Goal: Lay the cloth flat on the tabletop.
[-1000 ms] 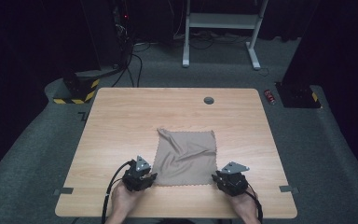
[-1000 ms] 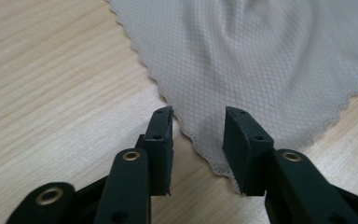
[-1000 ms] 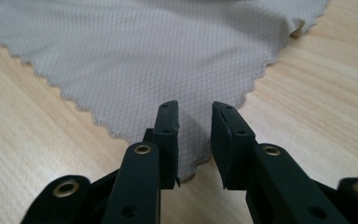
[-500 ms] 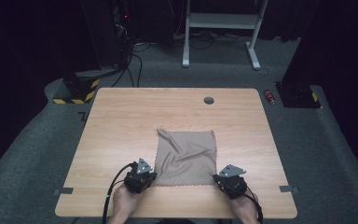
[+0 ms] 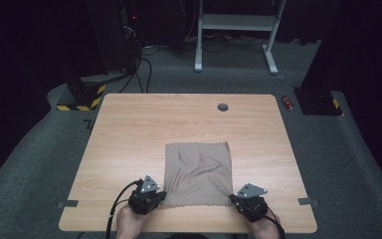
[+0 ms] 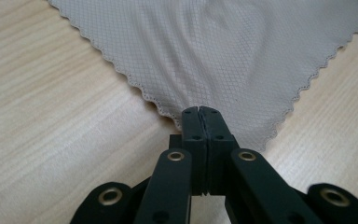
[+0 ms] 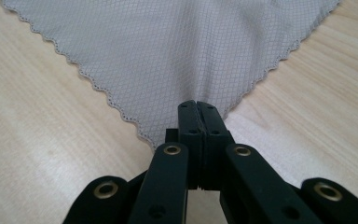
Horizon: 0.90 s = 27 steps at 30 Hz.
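Note:
A square grey-brown cloth [image 5: 196, 172] with a scalloped edge lies flat on the wooden table [image 5: 129, 129], slightly wrinkled across its middle. My left gripper [image 5: 160, 198] is at the cloth's near left corner, the right gripper [image 5: 235, 199] at its near right corner. In the left gripper view the black jaws [image 6: 199, 112] are pressed together with the cloth's corner [image 6: 214, 46] pinched between them. The right gripper view shows the same: shut jaws [image 7: 197, 106] nipping the other corner of the cloth [image 7: 177, 46]. Both hands rest low at the table's near edge.
A small dark round hole [image 5: 223, 106] sits near the table's far edge. Grey tape strips mark the near left [image 5: 65, 204] and near right [image 5: 306, 201] edges. Beyond the table are cables, a white frame's legs [image 5: 198, 59] and a small red object [image 5: 288, 102] on the floor.
Both grippers have edged slightly toward the near edge, and the cloth's far edge has followed them a little. The hands have otherwise stayed in place.

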{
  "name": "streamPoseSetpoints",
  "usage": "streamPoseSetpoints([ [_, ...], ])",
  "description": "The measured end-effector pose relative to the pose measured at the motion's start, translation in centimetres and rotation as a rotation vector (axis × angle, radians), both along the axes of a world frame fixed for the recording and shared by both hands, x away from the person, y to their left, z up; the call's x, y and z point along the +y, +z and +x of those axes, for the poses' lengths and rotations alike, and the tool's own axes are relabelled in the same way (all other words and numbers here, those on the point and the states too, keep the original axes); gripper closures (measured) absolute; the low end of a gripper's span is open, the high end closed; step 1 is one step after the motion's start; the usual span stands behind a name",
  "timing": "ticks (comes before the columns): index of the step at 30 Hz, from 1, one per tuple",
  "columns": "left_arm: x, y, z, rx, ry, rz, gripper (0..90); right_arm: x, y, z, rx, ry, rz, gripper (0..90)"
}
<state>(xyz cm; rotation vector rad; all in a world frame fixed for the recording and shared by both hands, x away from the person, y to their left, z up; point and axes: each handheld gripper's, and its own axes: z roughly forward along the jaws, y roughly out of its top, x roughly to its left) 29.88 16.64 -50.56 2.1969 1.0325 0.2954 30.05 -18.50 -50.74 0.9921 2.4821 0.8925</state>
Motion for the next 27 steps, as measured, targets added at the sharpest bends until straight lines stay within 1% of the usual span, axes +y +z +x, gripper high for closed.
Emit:
streamPoseSetpoints([
  [4,0.1,-0.1,-0.2,0.02,0.003,0.001,88.0,0.0,0.1,-0.2,0.021,0.013,0.006,88.7],
  [5,0.2,0.0,-0.1,0.018,0.006,0.003,86.3,0.0,0.2,-0.2,0.019,0.011,0.012,87.0],
  [6,0.3,0.1,-0.1,0.017,0.02,-0.005,83.1,0.0,0.3,-0.1,0.016,0.007,0.023,84.3],
  [7,0.4,0.2,0.0,0.01,0.024,-0.006,80.1,-0.1,0.5,0.2,0.008,0.003,0.039,82.4],
  [9,0.6,0.6,0.5,-0.007,0.051,-0.011,74.0,0.0,0.9,0.6,-0.006,-0.006,0.061,80.2],
  [10,0.6,0.8,1.1,-0.023,0.064,-0.009,71.4,0.1,1.0,1.0,-0.015,-0.012,0.067,79.1],
  [11,0.5,0.8,1.5,-0.025,0.076,-0.012,68.0,0.3,1.1,1.6,-0.025,-0.021,0.068,76.7],
  [13,0.4,1.0,3.1,-0.028,0.097,-0.008,63.5,0.6,1.0,2.9,-0.032,-0.038,0.066,74.7],
  [15,0.1,1.0,4.3,-0.035,0.111,-0.004,61.0,0.7,0.7,4.8,-0.026,-0.073,0.085,74.2],
  [16,-0.1,0.9,5.2,-0.031,0.12,-0.003,59.5,0.7,0.7,5.3,-0.019,-0.085,0.095,74.3],
  [17,-0.3,0.8,5.8,-0.036,0.125,-0.001,57.8,0.8,0.6,6.1,-0.012,-0.106,0.106,74.3],
  [18,-0.5,0.6,6.4,-0.038,0.137,0.004,57.1,0.9,0.5,6.5,-0.016,-0.115,0.101,74.3],
  [19,-0.7,0.5,6.7,-0.034,0.145,0.008,55.6,1.0,0.4,6.8,-0.02,-0.118,0.096,74.1],
  [20,-0.9,0.4,7.2,-0.039,0.148,0.012,54.4,1.1,0.4,7.0,-0.02,-0.118,0.094,74.0],
  [22,-1.3,0.2,8.0,-0.056,0.158,0.036,53.9,1.3,0.3,7.4,-0.022,-0.12,0.084,74.0],
  [24,-1.5,0.0,8.6,-0.058,0.165,0.055,53.4,1.4,0.1,7.7,-0.012,-0.12,0.073,74.0],
  [26,-1.5,-0.3,9.2,-0.056,0.171,0.092,53.4,1.3,-0.3,8.1,0.007,-0.116,0.05,73.9],
  [27,-1.4,-0.5,9.4,-0.06,0.169,0.113,53.4,1.1,-0.6,8.2,0.015,-0.111,0.048,74.1],
])
